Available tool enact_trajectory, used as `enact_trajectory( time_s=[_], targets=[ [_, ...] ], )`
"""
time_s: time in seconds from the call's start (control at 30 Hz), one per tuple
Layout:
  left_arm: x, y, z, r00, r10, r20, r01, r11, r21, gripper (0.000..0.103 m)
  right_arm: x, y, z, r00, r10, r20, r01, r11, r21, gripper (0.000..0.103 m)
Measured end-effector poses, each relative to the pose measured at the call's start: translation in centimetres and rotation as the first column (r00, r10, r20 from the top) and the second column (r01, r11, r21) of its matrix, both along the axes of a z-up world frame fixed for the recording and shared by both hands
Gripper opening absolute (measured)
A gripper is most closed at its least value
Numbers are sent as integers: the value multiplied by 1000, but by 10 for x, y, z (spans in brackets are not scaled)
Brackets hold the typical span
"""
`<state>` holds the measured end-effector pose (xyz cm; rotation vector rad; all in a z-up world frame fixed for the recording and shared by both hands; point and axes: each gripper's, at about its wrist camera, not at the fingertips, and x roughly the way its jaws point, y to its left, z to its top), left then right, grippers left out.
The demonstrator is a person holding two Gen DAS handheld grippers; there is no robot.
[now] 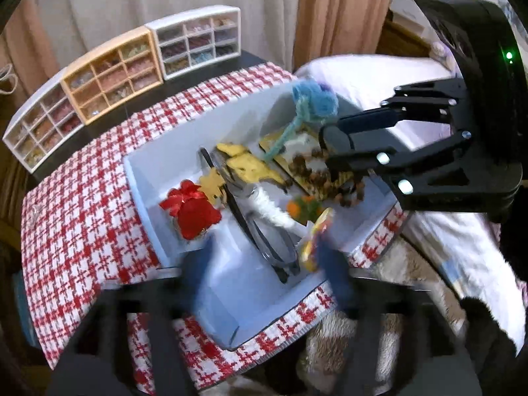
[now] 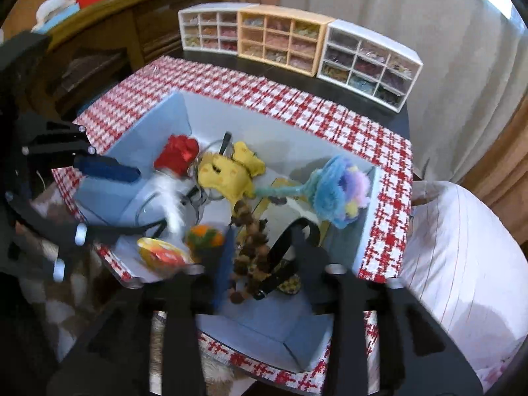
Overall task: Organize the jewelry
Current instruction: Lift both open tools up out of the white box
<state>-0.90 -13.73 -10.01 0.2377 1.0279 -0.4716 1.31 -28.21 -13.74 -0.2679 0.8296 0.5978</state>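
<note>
A fuzzy blue pompom (image 2: pixel 336 191) and knobbly brown bead strand (image 2: pixel 250 247) are lying in the smooth pale box (image 2: pixel 227 112). The right gripper (image 2: pixel 260 264) is gaping around the beads, gripping nothing. Only the left view is showing the left gripper (image 1: pixel 264 264) spread wide, empty.

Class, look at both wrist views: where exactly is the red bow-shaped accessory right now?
The red bow accessory lies inside the pale blue box, in its far left corner in the right wrist view, beside the yellow accessory. The left wrist view shows it just beyond the left gripper.

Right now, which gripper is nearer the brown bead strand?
Right. The right gripper has its jaws straddling the brown bead strand; the left gripper is over by the glasses, apart from it.
</note>
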Motion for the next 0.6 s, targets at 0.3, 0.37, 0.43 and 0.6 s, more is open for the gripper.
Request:
enact_trajectory(
  time_s=[0.3,0.37,0.43,0.6],
  targets=[
    [-19,21,63,967,94,238,-73,993,-98,99,-1,-35,48,985,-148,91,131,977,169,96],
    [-20,30,76,949,134,287,-104,987,-120,99,-2,-32,55,981,-147,124,124,977,175,96],
    [-19,39,89,923,183,339,-148,981,-125,99,-1,-28,59,979,-140,146,111,976,188,96],
    [-16,64,105,883,263,389,-219,964,-153,99,6,-8,64,979,-117,167,78,971,225,96]
  ],
)
